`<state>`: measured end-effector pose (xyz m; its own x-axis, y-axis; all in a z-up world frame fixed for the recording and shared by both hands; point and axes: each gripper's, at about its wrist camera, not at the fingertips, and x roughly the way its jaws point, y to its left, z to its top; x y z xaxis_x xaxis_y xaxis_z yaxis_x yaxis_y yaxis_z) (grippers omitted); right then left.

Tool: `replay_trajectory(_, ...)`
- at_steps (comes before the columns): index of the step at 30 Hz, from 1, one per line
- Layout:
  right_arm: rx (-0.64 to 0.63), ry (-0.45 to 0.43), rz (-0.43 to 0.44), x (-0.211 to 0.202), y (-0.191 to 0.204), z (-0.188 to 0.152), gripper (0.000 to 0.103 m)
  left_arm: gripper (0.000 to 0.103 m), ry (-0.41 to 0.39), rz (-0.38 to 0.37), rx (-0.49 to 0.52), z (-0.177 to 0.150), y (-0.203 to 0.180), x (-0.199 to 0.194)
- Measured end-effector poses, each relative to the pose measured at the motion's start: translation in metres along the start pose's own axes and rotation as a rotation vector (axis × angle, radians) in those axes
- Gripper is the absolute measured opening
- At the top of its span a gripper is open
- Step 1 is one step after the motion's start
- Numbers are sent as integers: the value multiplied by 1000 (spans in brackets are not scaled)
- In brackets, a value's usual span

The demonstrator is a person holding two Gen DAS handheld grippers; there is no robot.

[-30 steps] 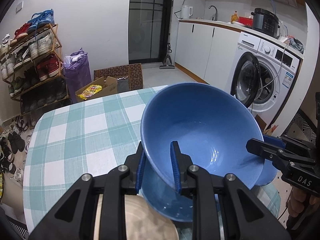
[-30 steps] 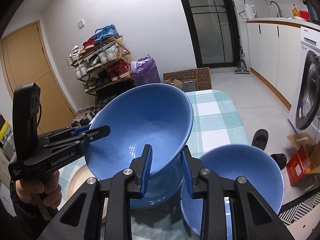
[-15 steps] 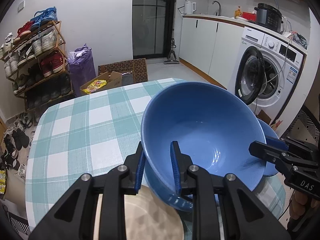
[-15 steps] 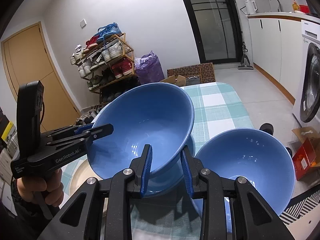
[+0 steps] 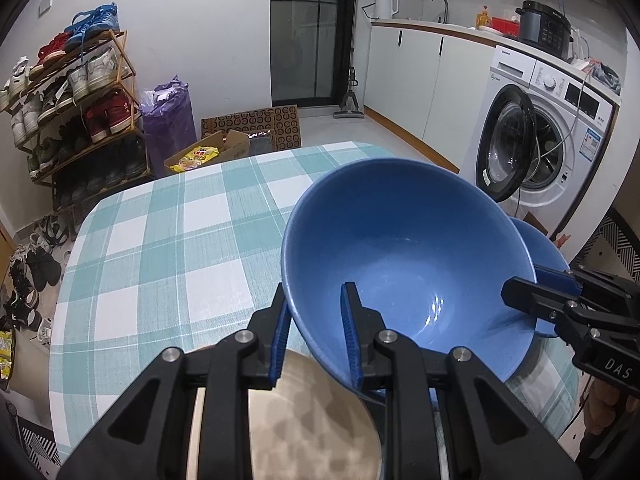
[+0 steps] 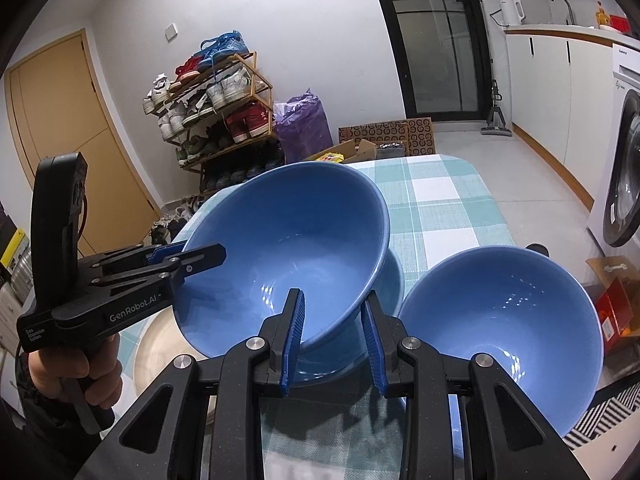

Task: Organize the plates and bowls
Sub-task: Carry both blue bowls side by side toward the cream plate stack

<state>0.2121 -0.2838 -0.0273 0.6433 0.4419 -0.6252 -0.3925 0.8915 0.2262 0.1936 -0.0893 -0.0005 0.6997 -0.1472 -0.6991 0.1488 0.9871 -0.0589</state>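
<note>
Bowls and plates sit at the near end of the desk (image 5: 160,248), which is covered in a teal-and-white check cloth. Largest of the items is the held bowl (image 5: 400,256), blue, tilted, and raised over a blue plate (image 6: 390,284) that shows beneath it in the right wrist view. Left claw (image 5: 316,334) is closed on the bowl's near rim, one finger inside the wall and one outside. Right claw (image 6: 334,336) is closed on the opposite rim in the same manner; in the left wrist view it enters from the right edge. Second bowl (image 6: 500,328), also blue, stands upright on the desk just beside the plate, on its right in the right wrist view. Beige plate (image 5: 304,420) lies on the desk below the left claw, partly hidden by the fingers. A hand (image 6: 80,376) grips the left claw's handle.
</note>
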Motion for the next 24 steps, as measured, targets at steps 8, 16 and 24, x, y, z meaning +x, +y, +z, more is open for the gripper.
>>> replay_trajectory(8, 6, 17, -7, 6, -4, 2, 29, 22, 21, 3, 3, -3, -2, 7)
replay_trajectory(16, 7, 26, -14, 9, -5, -1, 29, 22, 39, 6, 4, -6, -1, 14)
replay_trajectory(24, 8, 41, -16, 16, -5, -2, 29, 22, 54, 8, -1, -9, 1, 18)
